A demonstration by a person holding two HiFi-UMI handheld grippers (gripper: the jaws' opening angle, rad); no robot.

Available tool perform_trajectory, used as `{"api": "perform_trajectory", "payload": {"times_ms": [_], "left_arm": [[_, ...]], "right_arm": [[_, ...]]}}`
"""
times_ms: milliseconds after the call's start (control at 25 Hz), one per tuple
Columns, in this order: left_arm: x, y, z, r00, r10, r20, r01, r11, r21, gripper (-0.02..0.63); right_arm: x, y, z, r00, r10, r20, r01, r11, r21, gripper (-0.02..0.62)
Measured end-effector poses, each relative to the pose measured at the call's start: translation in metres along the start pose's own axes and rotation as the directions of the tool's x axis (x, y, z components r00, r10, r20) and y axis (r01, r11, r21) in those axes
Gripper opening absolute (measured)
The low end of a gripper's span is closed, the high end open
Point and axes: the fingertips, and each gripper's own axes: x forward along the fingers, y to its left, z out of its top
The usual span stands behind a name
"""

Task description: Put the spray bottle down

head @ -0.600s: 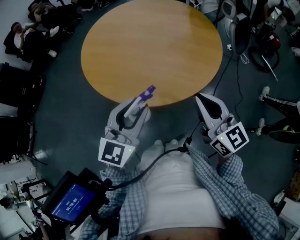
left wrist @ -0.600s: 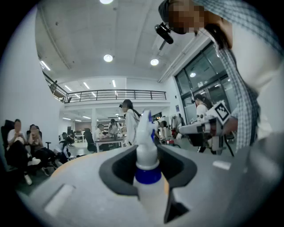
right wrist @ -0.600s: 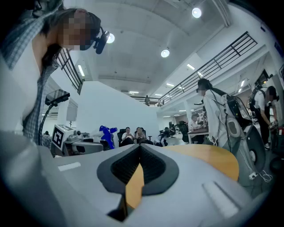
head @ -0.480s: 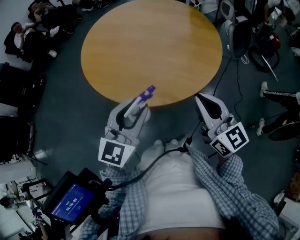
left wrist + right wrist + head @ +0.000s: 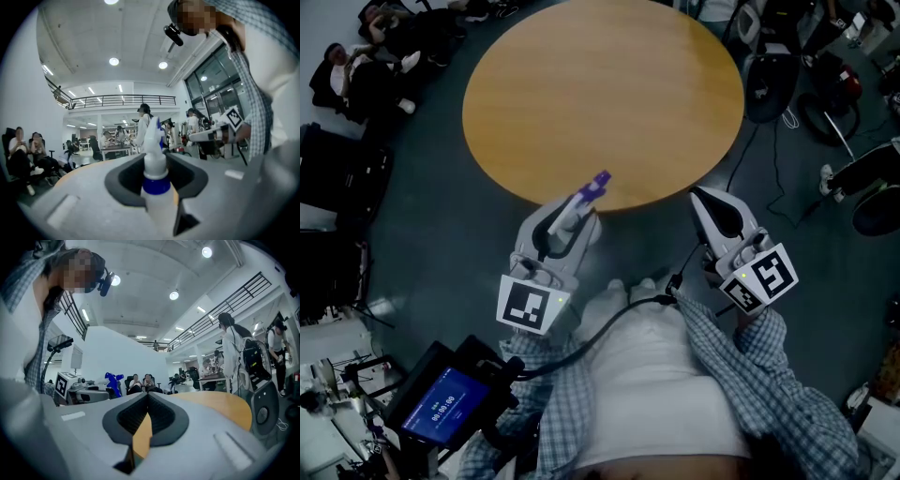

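Observation:
A white spray bottle (image 5: pixel 583 200) with a blue collar and purple nozzle sticks out of my left gripper (image 5: pixel 565 221), which is shut on its body. In the left gripper view the bottle (image 5: pixel 155 168) fills the gap between the dark pads, its head pointing forward. It hangs just off the near edge of the round wooden table (image 5: pixel 600 94). My right gripper (image 5: pixel 714 212) is held beside the table's near right edge; in the right gripper view (image 5: pixel 146 405) its jaws are shut with nothing between them.
Office chairs (image 5: pixel 769 70) and cables lie on the dark floor right of the table. Seated people (image 5: pixel 356 70) are at the far left. A device with a blue screen (image 5: pixel 441 403) sits at my lower left. Other people stand at desks (image 5: pixel 143 124) in the background.
Both grippers and the bottle stay where they were. A person's feet at the right edge of the head view have shifted and a chair has rolled in there.

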Motion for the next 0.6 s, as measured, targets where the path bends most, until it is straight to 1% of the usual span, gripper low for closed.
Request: {"api": "perform_trajectory", "payload": {"times_ms": [240, 480, 600], "left_arm": [[0.002, 0.003, 0.005, 1.0, 0.014, -0.008, -0.014, 1.0, -0.001, 0.126], [0.015, 0.0, -0.009, 0.999, 0.048, -0.024, -0.048, 0.999, 0.003, 0.126], [0.017, -0.002, -0.013, 0.998, 0.059, -0.027, -0.059, 0.998, -0.01, 0.126]], "right_arm": [[0.003, -0.004, 0.001, 1.0, 0.01, -0.004, -0.01, 0.999, 0.032, 0.003], [-0.001, -0.021, -0.012, 1.0, 0.03, 0.0, -0.03, 0.999, 0.043, 0.003], [-0.009, -0.03, -0.019, 1.0, 0.022, -0.003, -0.022, 0.998, 0.06, 0.003]]}}
